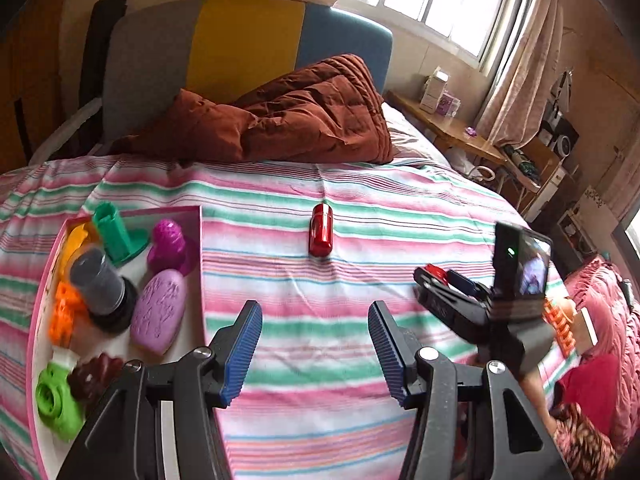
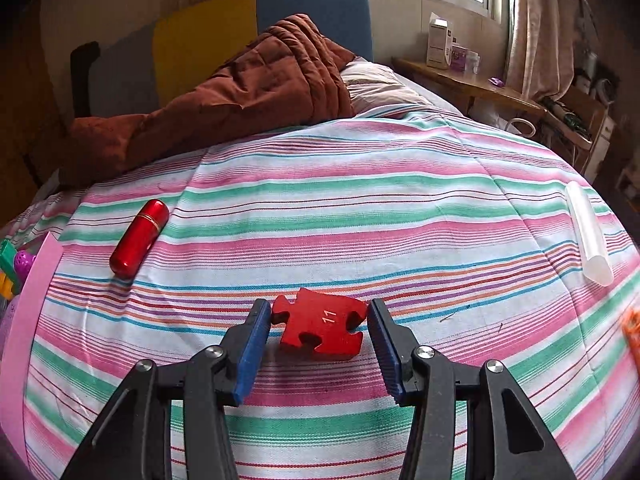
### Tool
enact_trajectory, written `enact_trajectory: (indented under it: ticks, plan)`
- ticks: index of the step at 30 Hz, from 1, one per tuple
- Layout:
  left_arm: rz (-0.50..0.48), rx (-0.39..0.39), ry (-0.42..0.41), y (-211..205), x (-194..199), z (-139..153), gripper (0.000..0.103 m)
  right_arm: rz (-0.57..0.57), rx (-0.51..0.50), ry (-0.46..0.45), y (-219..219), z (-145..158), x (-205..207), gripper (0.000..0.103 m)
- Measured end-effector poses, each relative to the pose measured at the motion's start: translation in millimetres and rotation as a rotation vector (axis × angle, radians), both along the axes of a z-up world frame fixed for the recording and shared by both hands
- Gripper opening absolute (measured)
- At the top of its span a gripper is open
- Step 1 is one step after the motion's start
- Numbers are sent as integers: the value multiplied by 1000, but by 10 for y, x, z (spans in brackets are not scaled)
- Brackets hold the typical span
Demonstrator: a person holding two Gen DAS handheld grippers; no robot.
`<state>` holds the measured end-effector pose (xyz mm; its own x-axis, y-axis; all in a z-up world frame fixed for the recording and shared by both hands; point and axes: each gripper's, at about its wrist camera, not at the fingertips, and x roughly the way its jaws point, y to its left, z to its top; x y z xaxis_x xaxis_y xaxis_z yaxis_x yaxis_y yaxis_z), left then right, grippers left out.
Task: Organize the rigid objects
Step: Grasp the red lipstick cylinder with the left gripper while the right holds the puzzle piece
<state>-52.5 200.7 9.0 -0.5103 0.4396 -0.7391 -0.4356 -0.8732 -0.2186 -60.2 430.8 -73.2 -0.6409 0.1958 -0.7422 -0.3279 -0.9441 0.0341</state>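
Item: red puzzle piece (image 2: 322, 328), flat, marked "11", lying on the striped bedsheet (image 2: 360, 216) of the bed.

Position relative to the right claw (image 2: 319, 340): the piece is found directly between the two blue pads, at their tips. The left pad appears to be touching the piece's left knob; the right pad is seen at or just beside its right edge. Whether the piece is lifted or still resting on the sheet cannot be told. The jaws are held about half spread, closed in on the piece; a firm grip is judged likely but not confirmed.

Long axis: the piece is roughly square, turned slightly, so no strong axis is offered; its width is spanned across the jaws.

Nearer hand: the right, plainly. The left claw (image 1: 316, 348) is held open and empty, away from the piece, just beside the pink tray (image 1: 202, 240).

Other items, relative to the puzzle piece: red cylinder (image 2: 138, 238) up and to the left, lying slanted; translucent tube (image 2: 590, 236) well apart to the right. The tray, already loaded with small toys, is judged the destination, lying off to the left.
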Motion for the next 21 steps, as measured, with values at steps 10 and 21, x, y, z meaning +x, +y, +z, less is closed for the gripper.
enact_trajectory:
  ticks: [10, 21]
  plan:
    - [32, -152, -89, 600, -751, -378, 56, -7, 4, -24, -4, -68, -9, 49]
    - [21, -205, -66, 926, -1203, -643, 56, -8, 5, -17, -17, -74, 13, 49]
